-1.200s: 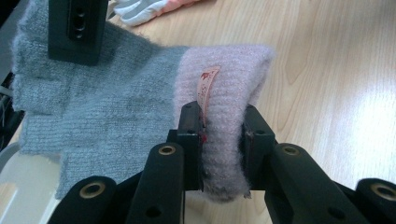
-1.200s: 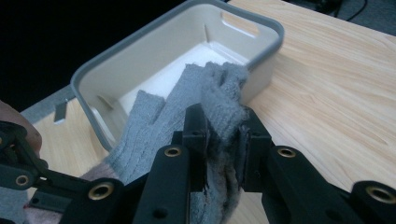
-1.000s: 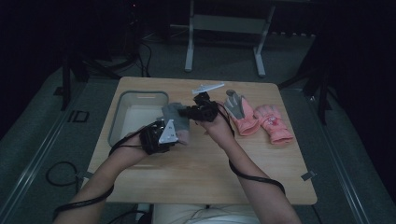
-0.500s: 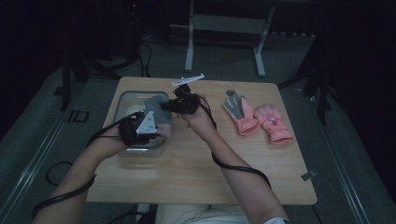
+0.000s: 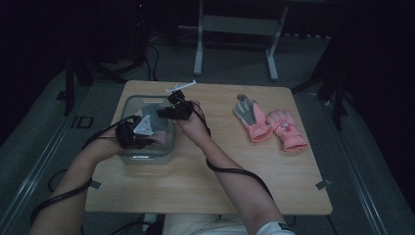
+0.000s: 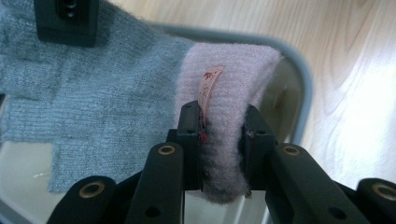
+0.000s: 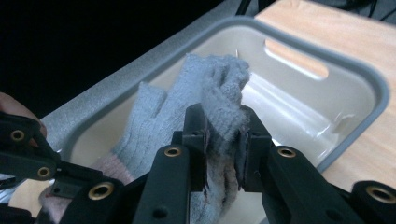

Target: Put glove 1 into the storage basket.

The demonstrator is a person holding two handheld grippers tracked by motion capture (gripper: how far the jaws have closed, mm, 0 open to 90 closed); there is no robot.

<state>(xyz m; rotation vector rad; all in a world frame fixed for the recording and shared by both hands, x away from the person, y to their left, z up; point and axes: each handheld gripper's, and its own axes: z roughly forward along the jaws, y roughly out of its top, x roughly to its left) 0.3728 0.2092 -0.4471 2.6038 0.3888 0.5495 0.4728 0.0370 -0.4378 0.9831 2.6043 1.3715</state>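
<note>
A grey knitted glove with a pink cuff is held between both grippers over a grey plastic bin at the table's left. My left gripper is shut on the pink cuff, beside a small label. My right gripper is shut on the grey finger end of the glove, above the bin's inside. In the high view the left gripper is at the bin's near side and the right gripper at its right rim.
A pair of pink gloves lies on the right half of the wooden table. Cables trail from both grippers toward the near edge. A metal stand is on the floor beyond the table.
Both hands have carried the grey glove leftward and slightly down, from the table's middle to over the bin. The pink gloves have not moved.
</note>
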